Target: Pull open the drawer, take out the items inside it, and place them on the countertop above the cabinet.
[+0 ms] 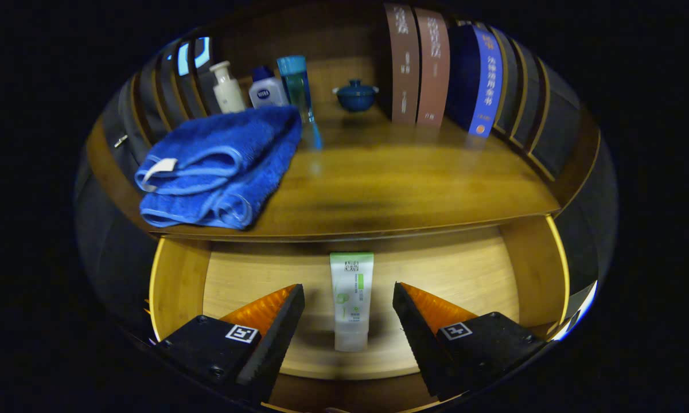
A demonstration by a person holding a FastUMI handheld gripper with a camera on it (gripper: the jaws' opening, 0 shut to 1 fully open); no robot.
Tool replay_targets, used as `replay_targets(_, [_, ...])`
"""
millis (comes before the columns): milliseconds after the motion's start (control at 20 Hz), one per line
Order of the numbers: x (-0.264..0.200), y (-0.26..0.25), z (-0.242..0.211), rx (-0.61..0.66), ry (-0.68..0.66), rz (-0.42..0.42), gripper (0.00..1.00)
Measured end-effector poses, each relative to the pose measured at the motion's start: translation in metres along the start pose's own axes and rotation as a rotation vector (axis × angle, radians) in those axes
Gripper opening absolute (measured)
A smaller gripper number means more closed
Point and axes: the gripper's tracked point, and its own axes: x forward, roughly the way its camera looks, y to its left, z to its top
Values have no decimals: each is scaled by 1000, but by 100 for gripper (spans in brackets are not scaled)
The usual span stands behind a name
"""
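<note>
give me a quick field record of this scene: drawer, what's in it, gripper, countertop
drawer: wooden drawer pulled open
inside: white and green tube lying flat on the drawer floor
gripper: gripper open, fingers either side of the tube, not touching it
countertop: wooden countertop holds folded blue towel, bottles, blue lidded bowl, upright books

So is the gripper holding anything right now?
Nothing. The fingers stand open either side of the white and green plastic tube in the open wooden drawer.
</note>
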Motion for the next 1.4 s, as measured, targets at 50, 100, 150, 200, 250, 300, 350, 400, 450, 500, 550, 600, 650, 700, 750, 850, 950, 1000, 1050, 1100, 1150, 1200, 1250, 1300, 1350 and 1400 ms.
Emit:
replay_targets(50, [8,-3,-10,-7,57,-16,99])
replay_targets(100, [13,-3,-14,-8,93,-16,99])
replay_targets(150, [16,-5,-19,-16,125,-22,99])
replay_targets(200, [19,-7,-19,-19,139,-33,98])
replay_targets(250, [18,-7,-15,-18,134,-47,98])
replay_targets(300, [22,-10,-13,-25,133,-67,97])
replay_targets(350, [24,-11,-13,-30,147,-68,96])
replay_targets(400, [25,-12,-16,-37,176,-69,94])
replay_targets(450, [31,-10,-20,-37,205,-60,94])
replay_targets(500, [35,-8,-27,-31,235,-49,93])
replay_targets(550, [37,-7,-31,-24,269,-42,93])
replay_targets(600, [39,-5,-34,-11,299,-32,92])
replay_targets(650, [42,-6,-38,4,320,-26,92])
replay_targets(700, [43,-9,-37,4,318,-34,91])
replay_targets(750, [46,-11,-31,0,306,-37,91])
replay_targets(850, [48,-16,-33,-29,316,-58,74])
replay_targets(950, [45,-18,-31,-45,310,-66,58])
replay_targets(1000, [45,-18,-29,-41,305,-63,58])
replay_targets(1050, [45,-17,-31,-45,300,-65,54])
replay_targets(1100, [47,-16,-27,-51,289,-64,50])
replay_targets(1150, [44,-16,-30,-63,296,-64,45])
replay_targets(1200, [42,-15,-31,-61,296,-59,41])
replay_targets(1250, [40,-13,-31,-53,294,-48,41])
replay_targets(1300, [35,-11,-31,-42,290,-38,41])
replay_targets(1350, [27,-9,-27,-36,270,-23,41])
replay_targets(1400, [18,-8,-23,-36,252,-9,41])
